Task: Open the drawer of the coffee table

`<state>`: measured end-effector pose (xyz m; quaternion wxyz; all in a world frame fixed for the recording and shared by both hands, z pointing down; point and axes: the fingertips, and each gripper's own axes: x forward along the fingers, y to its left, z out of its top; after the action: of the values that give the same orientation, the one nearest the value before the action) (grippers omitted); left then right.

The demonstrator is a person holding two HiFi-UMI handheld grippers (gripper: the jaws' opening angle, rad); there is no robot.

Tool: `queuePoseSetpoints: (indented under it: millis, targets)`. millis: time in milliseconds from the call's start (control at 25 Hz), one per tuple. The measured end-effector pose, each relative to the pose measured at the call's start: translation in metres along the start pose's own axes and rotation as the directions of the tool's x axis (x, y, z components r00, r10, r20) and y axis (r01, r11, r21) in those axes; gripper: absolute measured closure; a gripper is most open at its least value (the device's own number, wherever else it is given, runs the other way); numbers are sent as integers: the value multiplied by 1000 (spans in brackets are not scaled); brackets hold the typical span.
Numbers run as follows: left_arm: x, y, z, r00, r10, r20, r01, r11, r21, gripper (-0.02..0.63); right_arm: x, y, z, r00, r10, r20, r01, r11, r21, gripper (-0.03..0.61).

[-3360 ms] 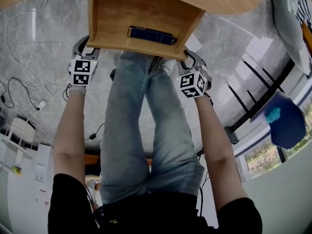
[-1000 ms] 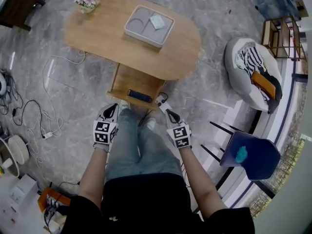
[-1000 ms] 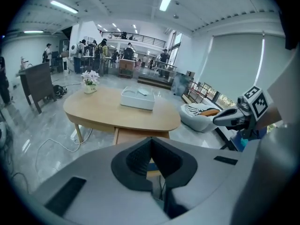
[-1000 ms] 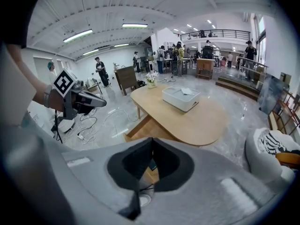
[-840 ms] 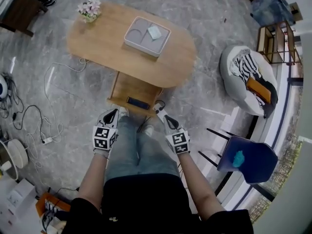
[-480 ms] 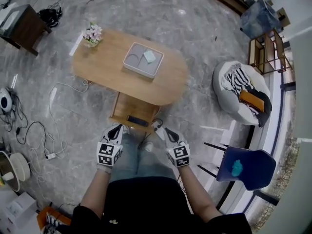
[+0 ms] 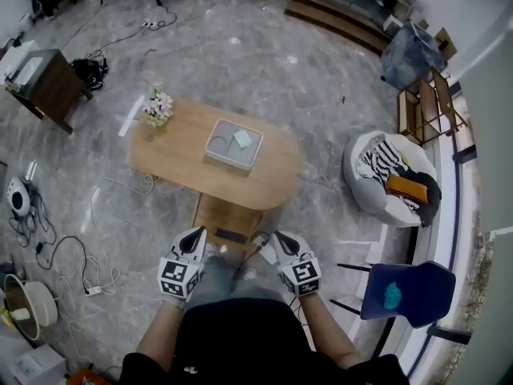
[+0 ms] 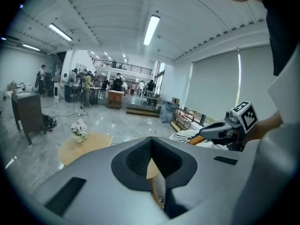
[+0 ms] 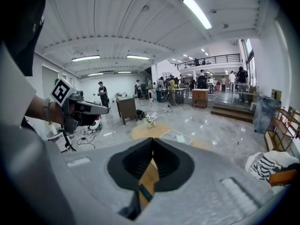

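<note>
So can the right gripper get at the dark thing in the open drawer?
Probably yes: the drawer is pulled out from under the tabletop and nothing covers the dark thing. But the right gripper is shut and held up, clear of it.

A blue chair (image 7: 409, 289) stands near a white beanbag (image 7: 362, 191).

The pulled-out drawer (image 7: 216, 215) blocks the coffee table (image 7: 172, 165) on its near side; cables (image 7: 56, 251) lie left, a chair (image 7: 409, 291) right.

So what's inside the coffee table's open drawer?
One dark flat object lies near the front of the drawer. The drawer's rear part is covered by the tabletop, so anything there can't be seen.
</note>
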<state>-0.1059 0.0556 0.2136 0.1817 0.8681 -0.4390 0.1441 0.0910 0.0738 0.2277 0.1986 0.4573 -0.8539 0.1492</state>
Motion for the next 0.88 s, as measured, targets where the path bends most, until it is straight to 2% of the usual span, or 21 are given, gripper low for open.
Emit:
queuePoseSetpoints:
  millis: [160, 320, 440, 600, 880]
  targets:
    - [-12, -16, 36, 999, -31, 30, 30, 999, 29, 600, -21, -4, 37, 998, -25, 55, 25, 1000, -2, 580]
    - [-18, -34, 65, 994, -102, 39, 99, 993, 62, 600, -37, -6, 67, 995, -33, 95, 36, 999, -22, 580]
    - [-21, -51, 90, 988, -152, 42, 145, 980, 138, 600, -47, -3, 88, 992, -11, 123, 18, 998, -52, 580]
    - [-22, -64, 108, 984, -166, 66, 145, 958, 246, 600, -60, -2, 109, 988, -12, 151, 23, 997, -72, 580]
    - [-28, -75, 151, 970, -186, 154, 156, 969, 191, 600, -76, 8, 143, 979, -10, 205, 23, 998, -64, 580]
